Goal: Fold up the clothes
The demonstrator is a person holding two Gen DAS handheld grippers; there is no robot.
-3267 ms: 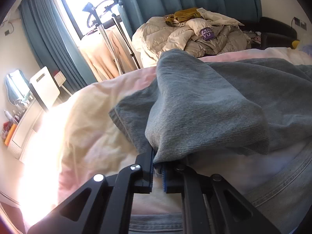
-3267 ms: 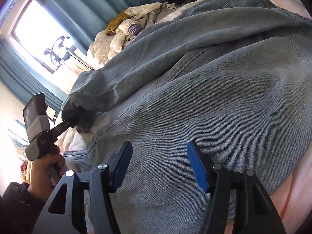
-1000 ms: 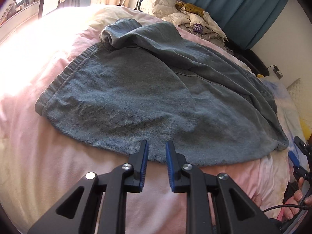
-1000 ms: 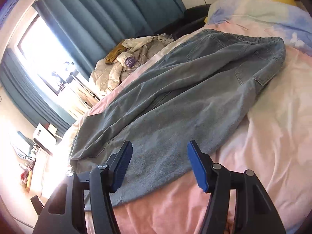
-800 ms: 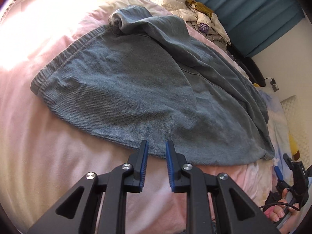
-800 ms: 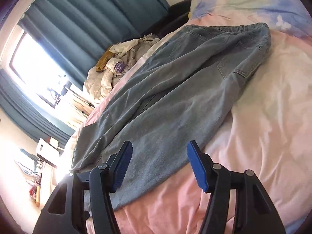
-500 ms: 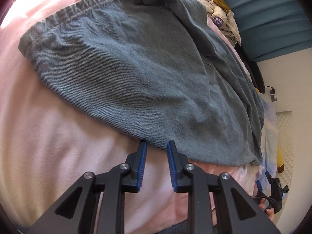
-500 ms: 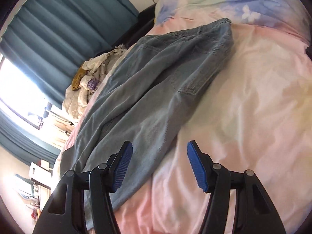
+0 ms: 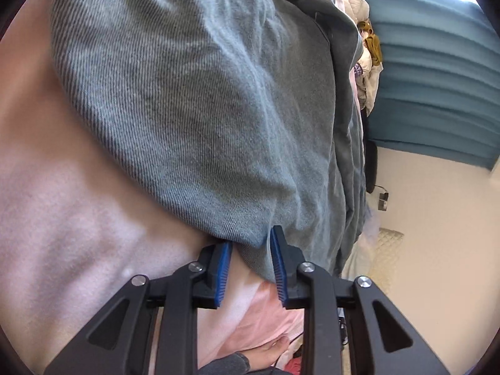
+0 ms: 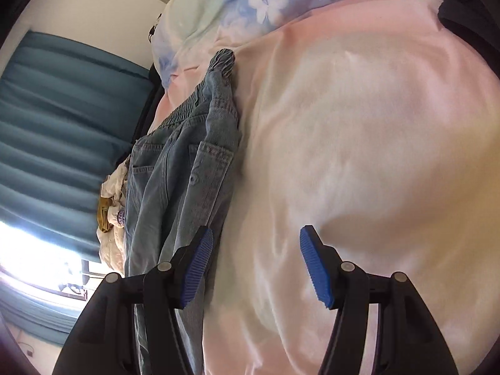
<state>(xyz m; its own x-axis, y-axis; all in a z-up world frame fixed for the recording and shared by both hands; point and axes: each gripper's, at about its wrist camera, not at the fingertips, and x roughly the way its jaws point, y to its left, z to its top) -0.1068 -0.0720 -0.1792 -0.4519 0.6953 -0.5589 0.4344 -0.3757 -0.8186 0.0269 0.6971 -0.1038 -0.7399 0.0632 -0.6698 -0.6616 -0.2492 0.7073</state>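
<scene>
A: Left gripper (image 9: 248, 264)?
B: Jaws slightly apart, straddling the folded edge of the jeans (image 9: 193, 100); denim sits between the pads, not pinched.
A: Right gripper (image 10: 256, 270)?
B: Jaws wide apart, empty, low over the pink bedsheet (image 10: 359, 143), left pad just beside the jeans' edge.
A: Jeans' position?
B: Spread flat on the bed, waistband toward the blue butterfly pillow (image 10: 250, 3).

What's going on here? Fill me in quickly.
A person with a gripper in each hand is folding jeans spread on a pink bedsheet. The left gripper is open with the jeans' near edge between its fingers, not clamped. The right gripper hovers wide open over the sheet beside the jeans, holding nothing.
</scene>
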